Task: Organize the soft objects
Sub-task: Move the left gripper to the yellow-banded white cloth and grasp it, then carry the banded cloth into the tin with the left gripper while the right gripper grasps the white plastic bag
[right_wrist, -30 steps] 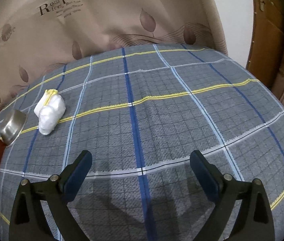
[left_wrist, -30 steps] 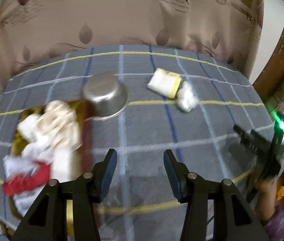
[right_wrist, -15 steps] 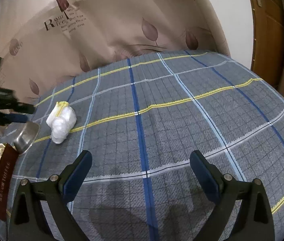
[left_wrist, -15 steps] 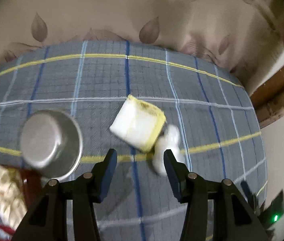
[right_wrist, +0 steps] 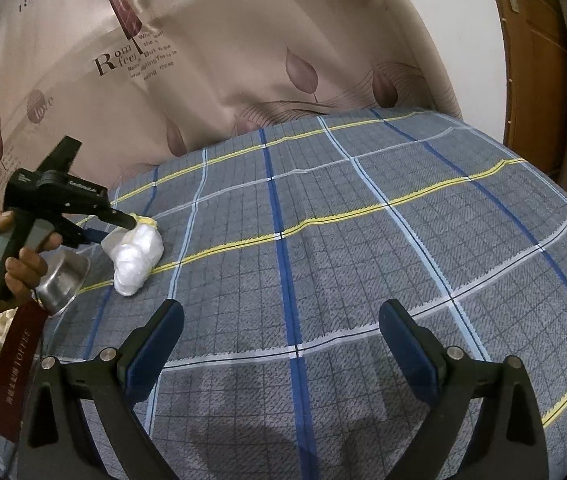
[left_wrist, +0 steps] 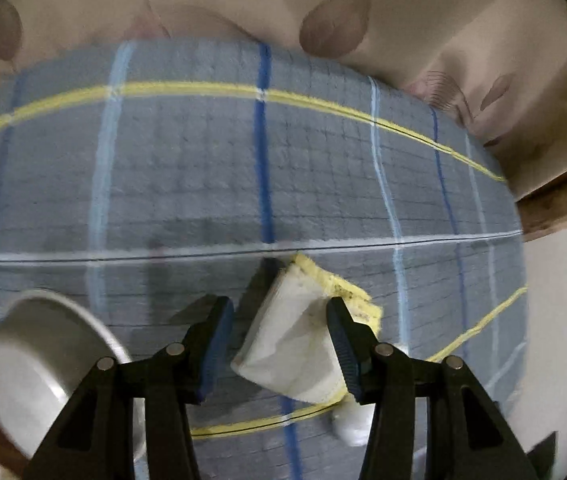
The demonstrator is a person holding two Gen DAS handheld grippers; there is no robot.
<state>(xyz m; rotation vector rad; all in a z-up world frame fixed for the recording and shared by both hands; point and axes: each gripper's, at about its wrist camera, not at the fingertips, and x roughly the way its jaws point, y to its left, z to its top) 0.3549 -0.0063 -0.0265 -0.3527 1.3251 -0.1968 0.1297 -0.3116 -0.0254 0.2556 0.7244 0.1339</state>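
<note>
left gripper spread around square yellow-edged sponge | right gripper spread over woven plaid cloth

ahead of the right claw the plaid bedspread lies bare between and beyond its wide-spread fingers, as far as the curtain. far to its left the way is crowded: the left claw, a white bundle, a steel bowl and a red box. between the left claw's parted fingers sits a white and yellow sponge, the bundle just behind its right finger, the bowl near its left; beyond is bare cloth.
</note>
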